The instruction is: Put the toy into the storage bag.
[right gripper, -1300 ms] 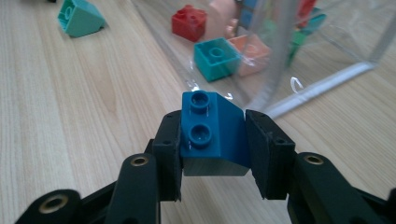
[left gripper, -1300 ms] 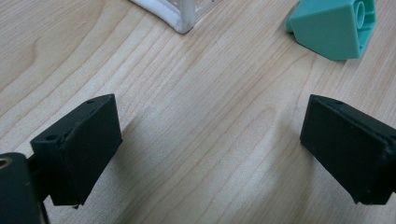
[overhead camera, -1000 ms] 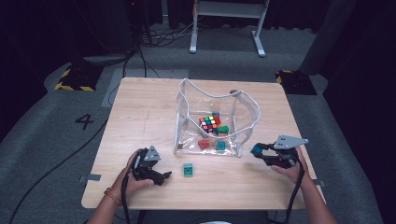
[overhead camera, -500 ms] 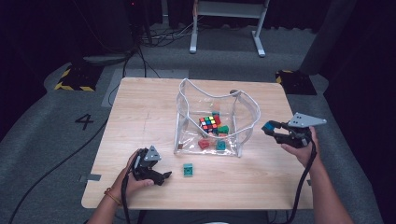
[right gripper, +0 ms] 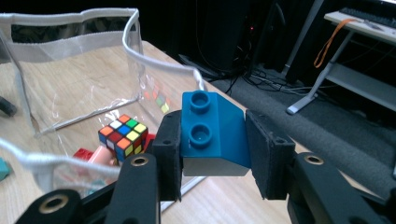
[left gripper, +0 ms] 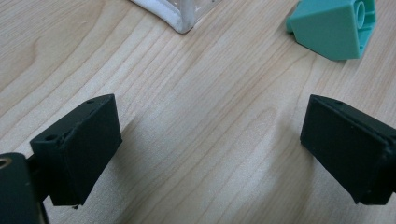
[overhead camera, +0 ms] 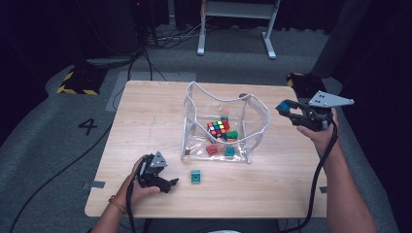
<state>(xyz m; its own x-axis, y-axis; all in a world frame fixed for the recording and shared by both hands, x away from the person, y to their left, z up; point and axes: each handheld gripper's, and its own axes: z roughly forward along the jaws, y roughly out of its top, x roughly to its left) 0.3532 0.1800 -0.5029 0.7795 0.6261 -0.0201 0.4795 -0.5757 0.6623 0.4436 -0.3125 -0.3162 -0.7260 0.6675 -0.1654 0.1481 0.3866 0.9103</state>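
Observation:
My right gripper (overhead camera: 287, 109) (right gripper: 212, 149) is shut on a blue toy brick (right gripper: 212, 130) (overhead camera: 283, 106), held in the air just right of the clear plastic bag (overhead camera: 192, 114). The bag stands open on the table with a colour cube (overhead camera: 217, 128) (right gripper: 122, 135) and several small bricks inside. My left gripper (overhead camera: 171, 183) (left gripper: 210, 149) rests open low on the wood near the front left, nothing between its jaws. A teal brick (overhead camera: 196, 176) (left gripper: 334, 28) lies on the table just ahead of it, near the bag's front corner (left gripper: 184, 21).
The wooden table (overhead camera: 145, 111) has bare room to the left and front. A cable (overhead camera: 318, 179) trails from the right gripper along the forearm. Behind the table are a dark floor, cables and a white frame stand (overhead camera: 235, 29).
The right gripper has risen from the table's right side with the blue brick, moving up and back beside the bag's rim. The left gripper has stayed in place.

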